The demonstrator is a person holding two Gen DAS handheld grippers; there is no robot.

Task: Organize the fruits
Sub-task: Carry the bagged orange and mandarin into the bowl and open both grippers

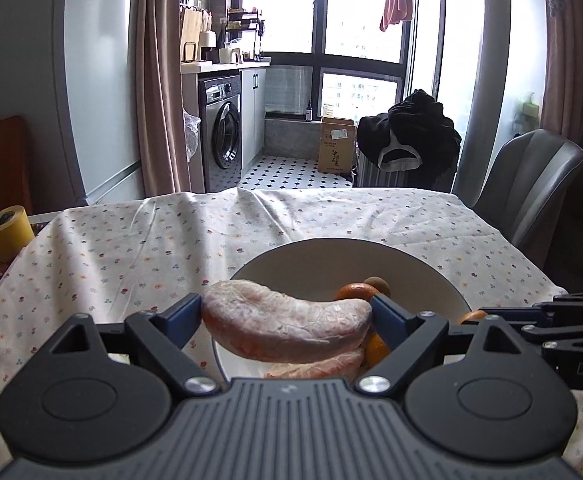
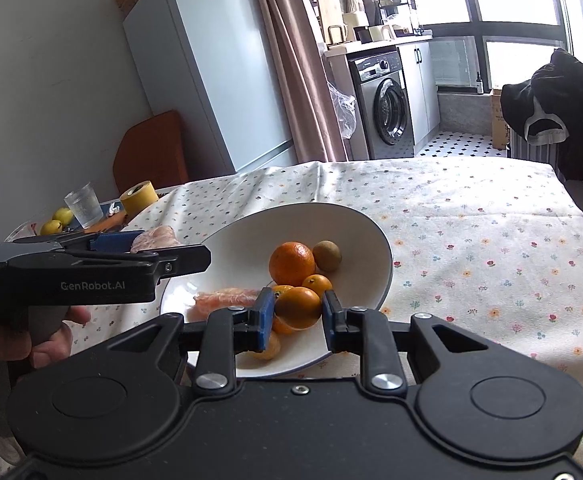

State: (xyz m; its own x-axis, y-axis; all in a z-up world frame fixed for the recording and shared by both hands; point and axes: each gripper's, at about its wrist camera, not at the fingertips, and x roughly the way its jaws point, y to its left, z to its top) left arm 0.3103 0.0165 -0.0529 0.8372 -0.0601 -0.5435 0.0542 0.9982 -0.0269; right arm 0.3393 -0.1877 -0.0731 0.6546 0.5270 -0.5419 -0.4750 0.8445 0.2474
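My left gripper is shut on a peeled pomelo segment and holds it above the near rim of the white bowl. It also shows in the right wrist view over the bowl's left rim. My right gripper is shut on a small orange over the bowl. In the bowl lie a large orange, a kiwi, small oranges and another pomelo segment.
The bowl stands on a table with a flowered cloth. At the table's left are a yellow tape roll, a glass and yellow fruits. A grey chair stands at the right.
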